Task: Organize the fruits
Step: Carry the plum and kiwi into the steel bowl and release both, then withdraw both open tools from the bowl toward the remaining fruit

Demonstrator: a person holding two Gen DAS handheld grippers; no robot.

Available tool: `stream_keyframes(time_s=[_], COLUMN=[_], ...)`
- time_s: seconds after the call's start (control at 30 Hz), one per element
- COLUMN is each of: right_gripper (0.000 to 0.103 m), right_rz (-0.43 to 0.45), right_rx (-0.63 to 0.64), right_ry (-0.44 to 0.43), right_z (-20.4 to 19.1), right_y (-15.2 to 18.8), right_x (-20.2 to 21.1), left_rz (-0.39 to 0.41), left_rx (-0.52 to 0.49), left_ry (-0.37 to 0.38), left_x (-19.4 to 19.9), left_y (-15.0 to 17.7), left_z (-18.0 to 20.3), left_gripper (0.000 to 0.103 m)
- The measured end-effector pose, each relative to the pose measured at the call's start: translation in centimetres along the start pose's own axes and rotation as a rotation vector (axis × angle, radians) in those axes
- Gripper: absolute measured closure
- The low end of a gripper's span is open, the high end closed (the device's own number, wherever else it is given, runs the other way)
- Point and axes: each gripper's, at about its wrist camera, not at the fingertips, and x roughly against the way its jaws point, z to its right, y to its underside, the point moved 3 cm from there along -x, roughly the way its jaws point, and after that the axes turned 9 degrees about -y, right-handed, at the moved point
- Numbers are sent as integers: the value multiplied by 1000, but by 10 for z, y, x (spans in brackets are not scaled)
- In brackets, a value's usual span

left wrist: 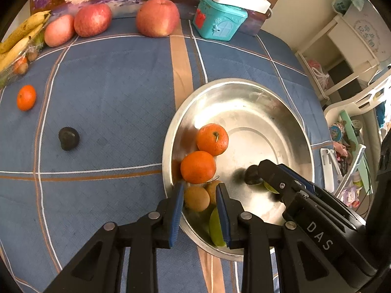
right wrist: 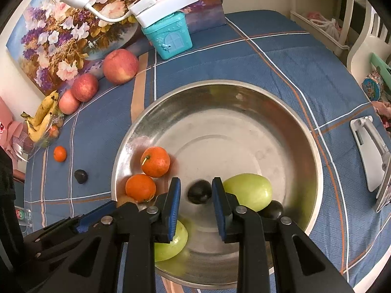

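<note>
A steel bowl on the blue cloth holds two oranges, green fruits and small dark fruits. My left gripper is open over the bowl's near rim, with a small brown fruit lying between its fingers. My right gripper is open inside the bowl, with a dark round fruit, blurred, between its fingertips. On the cloth lie a small orange, a dark fruit and three red apples.
Bananas lie in a clear tray at the far left. A teal house-shaped tin with a white power strip on it stands at the back, against a flower painting. A white stand lies right of the bowl.
</note>
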Motion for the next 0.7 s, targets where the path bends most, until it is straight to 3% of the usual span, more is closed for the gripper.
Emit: stream_keyframes(time_s=[0.37, 0.7], right_gripper=[76, 76], right_rz=[20, 43], right_rx=[3, 6], right_ry=[-6, -5], right_z=[-1, -7], right_y=[0, -1], right_x=[6, 18], left_rz=[5, 71], left_rx=[14, 96], left_ry=[10, -3], left_x=[6, 24], left_y=[-3, -12], left_z=[-6, -34], left_gripper=[71, 71])
